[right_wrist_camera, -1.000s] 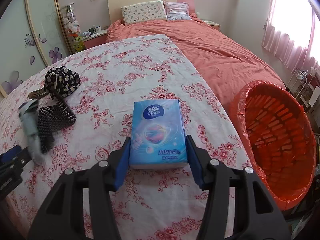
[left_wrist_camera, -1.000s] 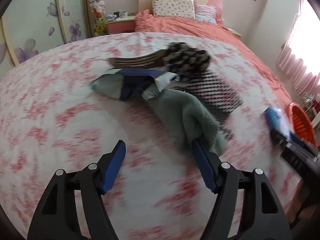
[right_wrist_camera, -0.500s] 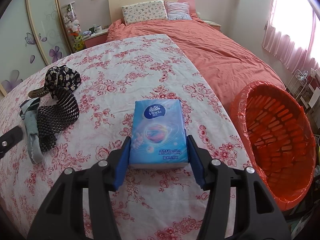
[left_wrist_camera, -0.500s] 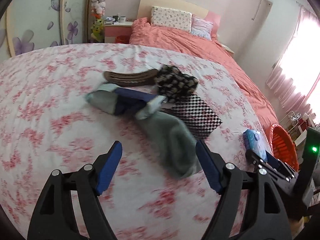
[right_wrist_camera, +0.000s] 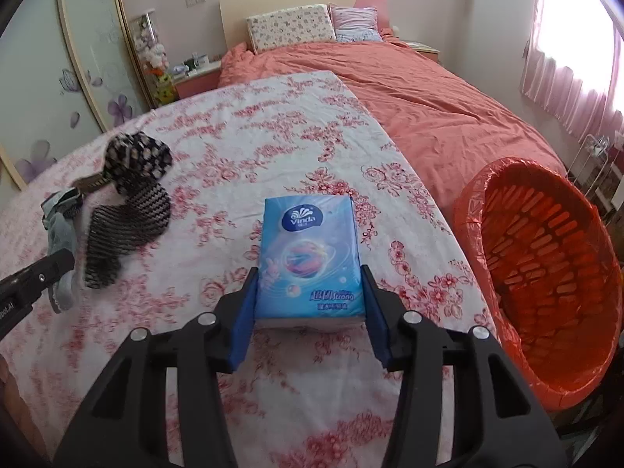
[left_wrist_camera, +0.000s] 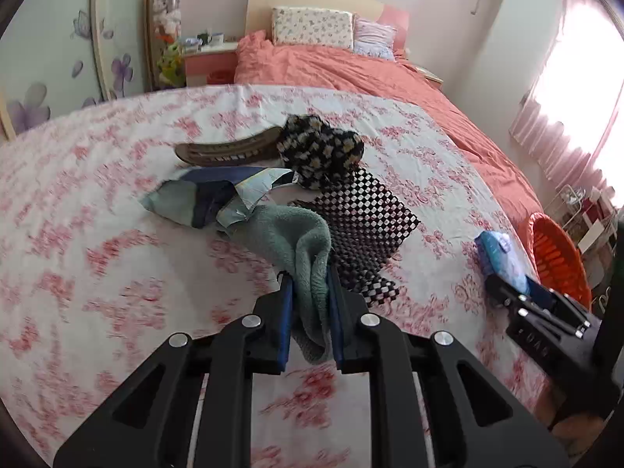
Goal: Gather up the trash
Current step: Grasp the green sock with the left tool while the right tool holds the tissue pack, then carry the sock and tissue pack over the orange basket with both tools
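Low over bedspread, left tool [left_wrist_camera: 308, 277] clamped on green towel [left_wrist_camera: 296, 241], right tool [right_wrist_camera: 310, 273] gripping tissue pack [right_wrist_camera: 310, 257].

Your right hand-held gripper [right_wrist_camera: 310, 296] grips the blue plastic-wrapped Vinda tissue pack [right_wrist_camera: 310, 257] by its sides, over the red-flowered white bedsheet [right_wrist_camera: 241, 148]. The orange plastic-lined slatted basket [right_wrist_camera: 546, 273] sits to its right, beside the bed.

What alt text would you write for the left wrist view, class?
The left gripper is shut on a grey-green fleece cloth on a floral bedspread. Behind lie a checkered mesh and floral cap; an orange basket stands right.
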